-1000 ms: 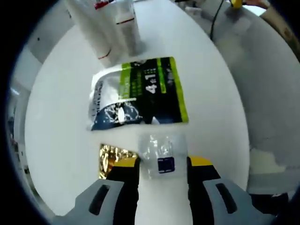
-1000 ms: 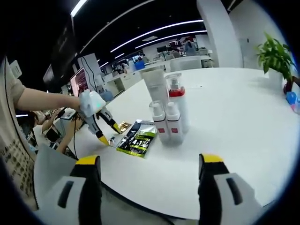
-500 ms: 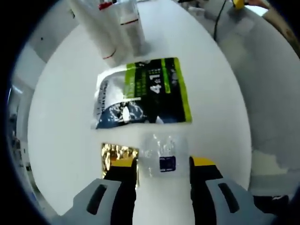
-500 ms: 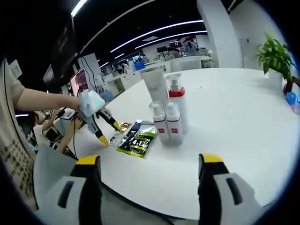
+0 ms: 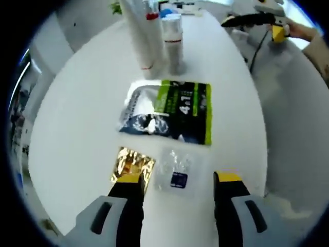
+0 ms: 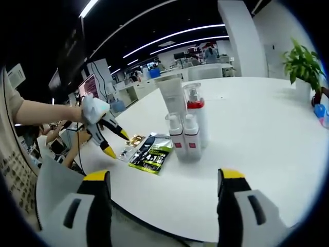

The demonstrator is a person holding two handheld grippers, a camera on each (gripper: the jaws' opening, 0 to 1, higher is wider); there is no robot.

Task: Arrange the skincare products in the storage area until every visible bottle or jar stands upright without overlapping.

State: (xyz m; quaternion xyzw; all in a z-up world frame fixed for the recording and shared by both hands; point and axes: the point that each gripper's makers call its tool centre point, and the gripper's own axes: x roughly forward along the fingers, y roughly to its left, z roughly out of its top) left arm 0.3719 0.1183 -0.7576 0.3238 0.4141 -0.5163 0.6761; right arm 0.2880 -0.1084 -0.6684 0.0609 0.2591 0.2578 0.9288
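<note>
Left gripper view: the white round table (image 5: 72, 118) is seen from above, with the left gripper (image 5: 177, 181) hung over its near edge, jaws held wide apart and nothing clamped between them. Beside the left jaw tip a small gold foil sachet (image 5: 132, 164) lies flat. Just right of it, between the two jaw tips, a clear sample sachet (image 5: 176, 169) with a dark blue square is laid flat on the table. Beyond both, a green and black pouch (image 5: 169, 109) marked "4 in 1" lies flat, close to the sachets without covering them. Farther on, a tall white tube (image 5: 140, 36) and a white bottle with a red band (image 5: 172, 38) are stood upright side by side.

Right gripper view: at the left, the left gripper (image 6: 109, 139) is held by a person's arm (image 6: 41, 110) above the sachets, its yellow-tipped jaws spread. The green and black pouch (image 6: 150, 154) is seen flat on the table just right of them. Near it, two small white pump bottles (image 6: 185, 138) with red labels are stood upright, touching one another, in front of the tall white tube (image 6: 172, 95) and a red-collared pump bottle (image 6: 195, 105). The right gripper (image 6: 162, 182) is held over the near rim of the table (image 6: 267, 128), jaws well apart and empty. A potted plant (image 6: 303, 67) is stood at the far right.
</note>
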